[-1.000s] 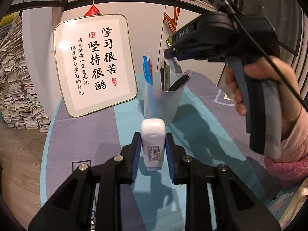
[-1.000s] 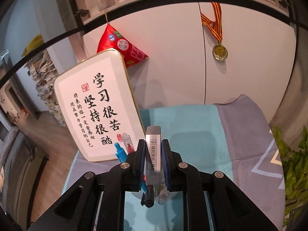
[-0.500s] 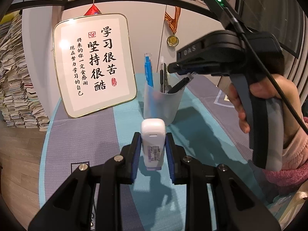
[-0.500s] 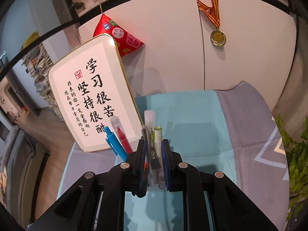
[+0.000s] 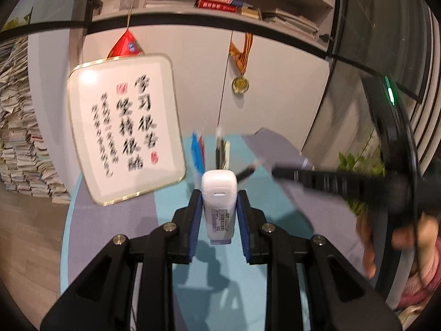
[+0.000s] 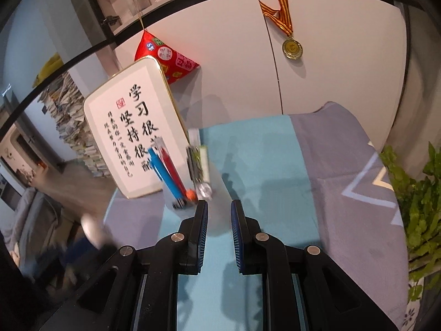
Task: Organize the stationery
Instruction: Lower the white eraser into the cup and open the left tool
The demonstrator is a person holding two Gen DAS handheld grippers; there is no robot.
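Your table is covered with a cloth [image 6: 264,149] in teal and grey-lilac bands; it fills the lower half of both views. At centre left a gold-rimmed calligraphy plaque [image 5: 124,127] leans upright, with a red pouch [image 6: 165,55] hanging above it and a medal [image 6: 292,47] on a striped ribbon against the white cabinet doors. Shelves of books [image 5: 217,1] run along the top of the left view, stacked papers [image 5: 19,138] fill its left edge, and a green plant [image 6: 413,193] shows at the right edge of the right view. The translucent pen cup [image 6: 190,193] stands on the teal band just ahead of your right gripper, with a blue pen [image 6: 165,173], a red pen [image 6: 172,168] and several others upright in it. Your left gripper [image 5: 219,209] is clenched on a white correction tape [image 5: 219,207], which stands on end between the blue pads at the centre of the frame, its barcode label facing the camera. Your right gripper [image 6: 219,215] holds nothing; its pads stand a narrow gap apart over the cloth. A second ago that gripper clamped a grey marker over the cup; now the marker is out of its pads, and the cup sits up and to the left of them. In the left view your right hand [image 5: 408,237] and its tool have swung, blurred, to the right edge.
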